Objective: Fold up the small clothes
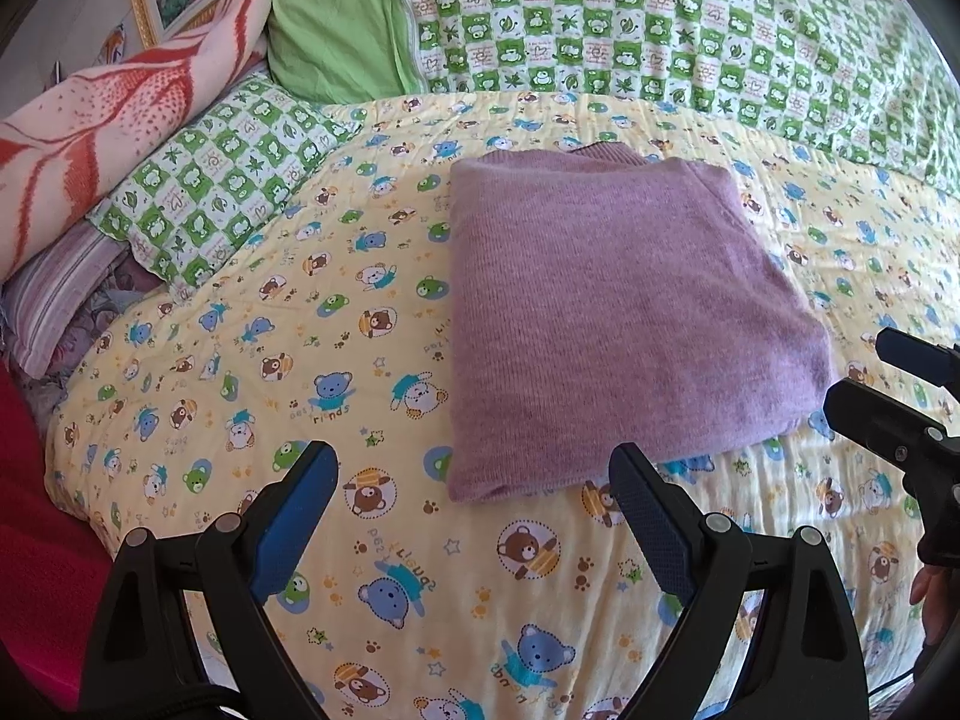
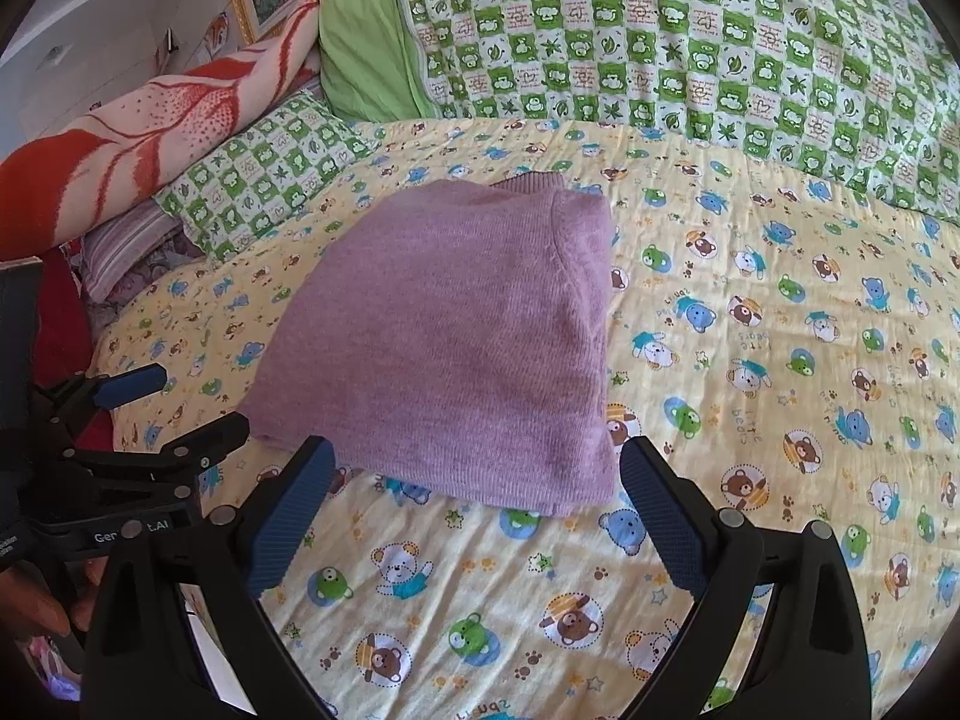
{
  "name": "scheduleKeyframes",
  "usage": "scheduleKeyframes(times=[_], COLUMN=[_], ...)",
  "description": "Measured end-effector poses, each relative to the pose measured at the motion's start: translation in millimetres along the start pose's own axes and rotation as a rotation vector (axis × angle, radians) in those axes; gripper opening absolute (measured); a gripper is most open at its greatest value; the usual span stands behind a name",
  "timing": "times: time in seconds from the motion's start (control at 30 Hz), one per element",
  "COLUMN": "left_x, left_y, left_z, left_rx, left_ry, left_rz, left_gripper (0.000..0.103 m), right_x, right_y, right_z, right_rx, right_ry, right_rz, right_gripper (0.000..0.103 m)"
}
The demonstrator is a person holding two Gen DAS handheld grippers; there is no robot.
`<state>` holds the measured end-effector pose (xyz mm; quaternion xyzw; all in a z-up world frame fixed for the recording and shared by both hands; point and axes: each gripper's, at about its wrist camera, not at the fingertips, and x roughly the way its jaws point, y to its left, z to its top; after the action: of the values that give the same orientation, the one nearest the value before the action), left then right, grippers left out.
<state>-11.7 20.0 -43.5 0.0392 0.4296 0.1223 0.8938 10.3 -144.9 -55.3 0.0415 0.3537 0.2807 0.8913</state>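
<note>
A purple knit sweater (image 1: 612,312) lies folded into a flat rectangle on the yellow bear-print sheet (image 1: 300,312); it also shows in the right wrist view (image 2: 456,348). My left gripper (image 1: 474,468) is open and empty, just in front of the sweater's near left corner. My right gripper (image 2: 477,462) is open and empty, at the sweater's near edge. The right gripper shows at the right edge of the left wrist view (image 1: 894,384). The left gripper shows at the left of the right wrist view (image 2: 180,402).
A green checked quilt (image 1: 690,24) lies across the back of the bed. A green pillow (image 1: 336,18), a red-and-white blanket (image 1: 120,114) and a green checked pillow (image 1: 222,174) are piled at the left. Red fabric (image 1: 36,510) lies at the bed's left edge.
</note>
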Motion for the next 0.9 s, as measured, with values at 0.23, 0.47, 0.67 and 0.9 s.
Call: scheduleKeyframes(times=[0.23, 0.47, 0.67, 0.9], left_x=[1.1, 3.9, 7.2, 7.7], left_y=[-0.9, 2.7, 3.4, 0.0], left_z=[9.1, 16.8, 18.1, 16.9], left_rx=[-0.005, -0.024, -0.033, -0.029], left_ry=[-0.008, -0.003, 0.011, 0.021], left_rz=[0.017, 0.022, 0.024, 0.021], left_gripper=[0.092, 0.092, 0.093, 0.093], right_x=[2.0, 6.7, 12.8, 16.2], right_y=[-3.2, -10.0, -15.0, -14.6], right_z=[6.6, 14.2, 17.4, 18.5], right_rx=[0.000, 0.010, 0.027, 0.027], right_ry=[-0.003, -0.004, 0.010, 0.013], right_rz=[0.005, -0.001, 0.000, 0.004], right_gripper=[0.096, 0.096, 0.096, 0.096])
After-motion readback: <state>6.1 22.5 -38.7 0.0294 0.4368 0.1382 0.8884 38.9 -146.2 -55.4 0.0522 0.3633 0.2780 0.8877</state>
